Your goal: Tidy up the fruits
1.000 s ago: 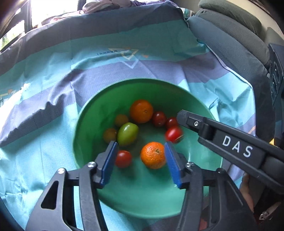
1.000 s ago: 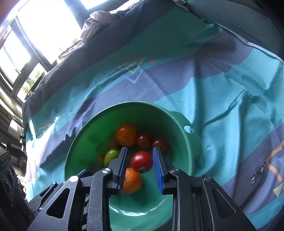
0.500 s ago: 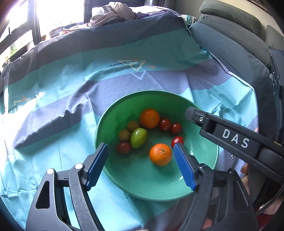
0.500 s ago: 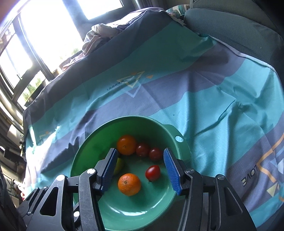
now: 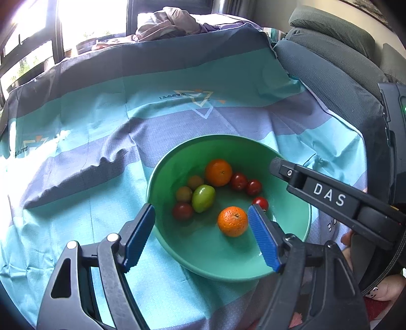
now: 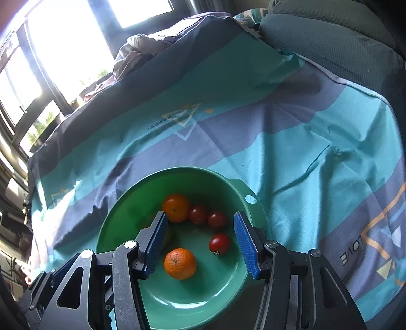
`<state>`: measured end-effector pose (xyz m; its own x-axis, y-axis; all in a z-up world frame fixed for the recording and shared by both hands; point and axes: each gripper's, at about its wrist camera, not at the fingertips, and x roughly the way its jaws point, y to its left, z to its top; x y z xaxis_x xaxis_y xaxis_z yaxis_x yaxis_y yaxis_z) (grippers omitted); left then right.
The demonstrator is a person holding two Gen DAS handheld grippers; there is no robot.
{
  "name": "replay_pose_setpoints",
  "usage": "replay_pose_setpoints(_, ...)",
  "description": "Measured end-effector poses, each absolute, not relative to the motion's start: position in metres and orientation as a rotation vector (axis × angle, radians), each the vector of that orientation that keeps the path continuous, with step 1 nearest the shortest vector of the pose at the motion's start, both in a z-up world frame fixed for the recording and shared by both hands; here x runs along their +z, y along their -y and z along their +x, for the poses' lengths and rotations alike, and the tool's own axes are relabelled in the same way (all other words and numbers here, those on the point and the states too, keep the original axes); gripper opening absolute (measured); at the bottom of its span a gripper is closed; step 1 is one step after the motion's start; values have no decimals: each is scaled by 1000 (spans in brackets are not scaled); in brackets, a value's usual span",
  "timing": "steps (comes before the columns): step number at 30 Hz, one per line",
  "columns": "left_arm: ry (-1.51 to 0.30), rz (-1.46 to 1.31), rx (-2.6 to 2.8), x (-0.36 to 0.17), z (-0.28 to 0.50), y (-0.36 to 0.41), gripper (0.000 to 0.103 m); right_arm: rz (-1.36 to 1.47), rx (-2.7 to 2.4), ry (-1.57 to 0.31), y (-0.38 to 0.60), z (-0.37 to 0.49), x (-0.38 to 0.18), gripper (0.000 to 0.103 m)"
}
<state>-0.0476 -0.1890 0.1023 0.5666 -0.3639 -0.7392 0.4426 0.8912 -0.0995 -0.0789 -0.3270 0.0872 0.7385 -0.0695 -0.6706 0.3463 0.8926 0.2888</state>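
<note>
A green bowl (image 5: 162,172) on a striped cloth holds two oranges (image 5: 218,172) (image 5: 232,221), a green tomato (image 5: 203,198) and several small red and yellowish tomatoes. My left gripper (image 5: 201,212) hovers open above the bowl's near side, with nothing between its blue pads. In the right wrist view my right gripper (image 6: 200,219) also stands open over the bowl (image 6: 119,203). Below it lie the near orange (image 6: 180,264) and a red tomato (image 6: 219,243), untouched. The right gripper's black finger (image 5: 327,195) crosses the left wrist view at the right.
The teal and purple cloth (image 5: 177,114) covers the surface all around the bowl. A grey cushion (image 5: 330,58) lies at the back right and crumpled clothes (image 5: 172,22) sit by the window. A person's hand (image 5: 385,292) shows at the lower right.
The right gripper let go of the red tomato, which now lies in the bowl, and its jaws widened. The left jaws opened wider from around the near orange. Both grippers drew back and up.
</note>
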Motion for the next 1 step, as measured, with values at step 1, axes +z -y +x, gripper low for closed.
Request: replay_pose_setpoints(1, -845, 100, -474, 103, -48, 187, 76, 412, -234, -706, 326, -79, 88, 55)
